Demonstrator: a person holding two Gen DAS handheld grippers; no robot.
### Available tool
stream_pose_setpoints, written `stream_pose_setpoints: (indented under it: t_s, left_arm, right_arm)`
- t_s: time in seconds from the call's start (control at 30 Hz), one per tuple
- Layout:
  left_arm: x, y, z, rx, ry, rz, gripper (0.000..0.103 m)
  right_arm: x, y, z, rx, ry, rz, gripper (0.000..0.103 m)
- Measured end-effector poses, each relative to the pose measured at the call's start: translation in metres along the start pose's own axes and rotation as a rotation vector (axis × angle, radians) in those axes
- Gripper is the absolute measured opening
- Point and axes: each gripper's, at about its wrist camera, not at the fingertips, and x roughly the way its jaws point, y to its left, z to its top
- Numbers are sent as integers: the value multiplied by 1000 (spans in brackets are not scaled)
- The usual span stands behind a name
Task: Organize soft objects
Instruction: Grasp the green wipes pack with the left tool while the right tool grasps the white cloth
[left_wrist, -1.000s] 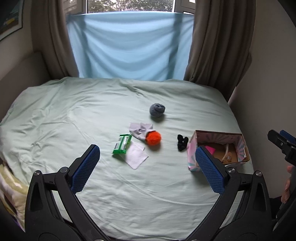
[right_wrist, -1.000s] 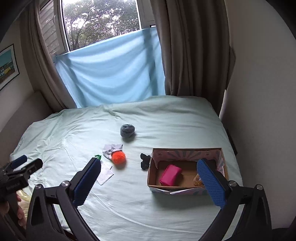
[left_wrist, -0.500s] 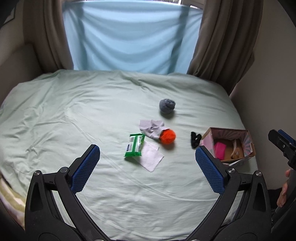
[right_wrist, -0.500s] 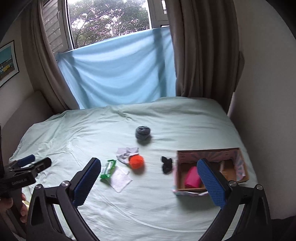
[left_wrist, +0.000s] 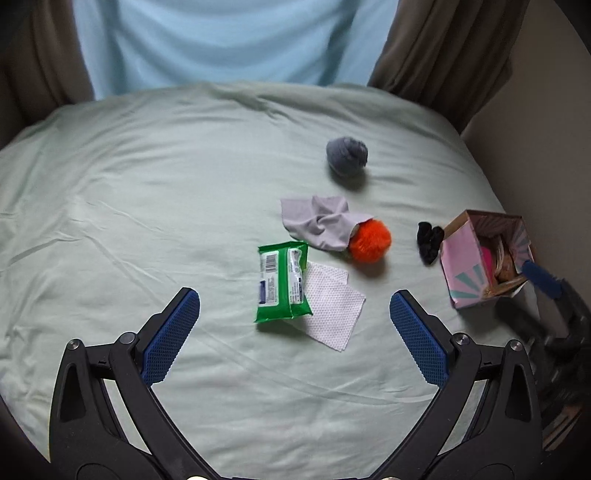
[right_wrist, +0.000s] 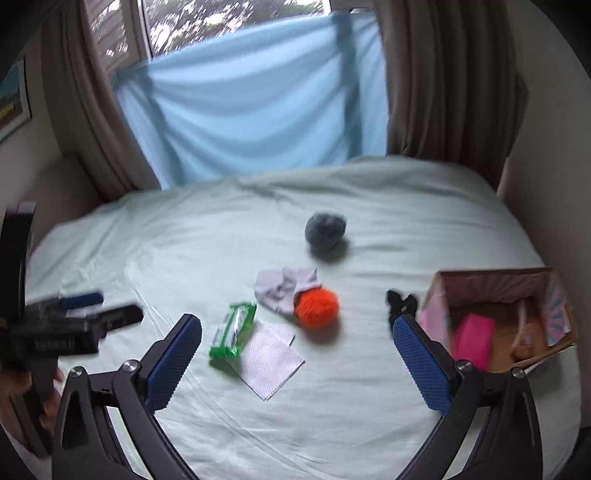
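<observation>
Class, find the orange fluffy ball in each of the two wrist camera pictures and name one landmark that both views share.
Left wrist view: the orange fluffy ball lies right of centre, touching the pale grey cloth.
Right wrist view: the ball lies at the centre, below the cloth.
Shared landmark: the green wipes pack, left of the ball and lower in both.

Left gripper (left_wrist: 294, 319) fills the bottom of its view, jaws spread wide, nothing between them; right gripper (right_wrist: 297, 349) likewise gapes empty, a hand (right_wrist: 44, 398) blurred at far left
</observation>
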Motion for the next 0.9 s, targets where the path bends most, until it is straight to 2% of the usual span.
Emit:
stream_pose_setpoints:
  t_s: [0.13, 0.27, 0.37, 0.57, 0.73, 0.83, 0.87, 0.9]
  left_arm:
    - [65, 9, 1, 31, 51, -38, 102]
    - [124, 15, -4, 43, 107, -73, 99]
    - [154, 17, -9, 75, 125, -58, 97]
    - [190, 26, -18, 103, 158, -61, 96]
    - [207, 35, -22, 95, 186, -85, 89]
    - [211, 35, -22, 110, 188, -91, 86]
    - [212, 34, -22, 118, 188, -93, 85]
    - [213, 33, -21, 127, 190, -93, 78]
  right_arm:
    - [58, 19, -33, -87, 41, 17, 103]
    - [105, 26, -58, -108, 79, 50, 103]
    - [134, 31, -73, -130, 93, 60, 103]
    - [177, 39, -93, -186, 102, 81, 103]
    - [200, 41, -104, -208, 112, 101, 103]
    - [214, 42, -108, -221, 134, 109, 96]
    - [215, 43, -108, -225, 133, 109, 96]
    - [216, 43, -108, -229, 130, 110, 96]
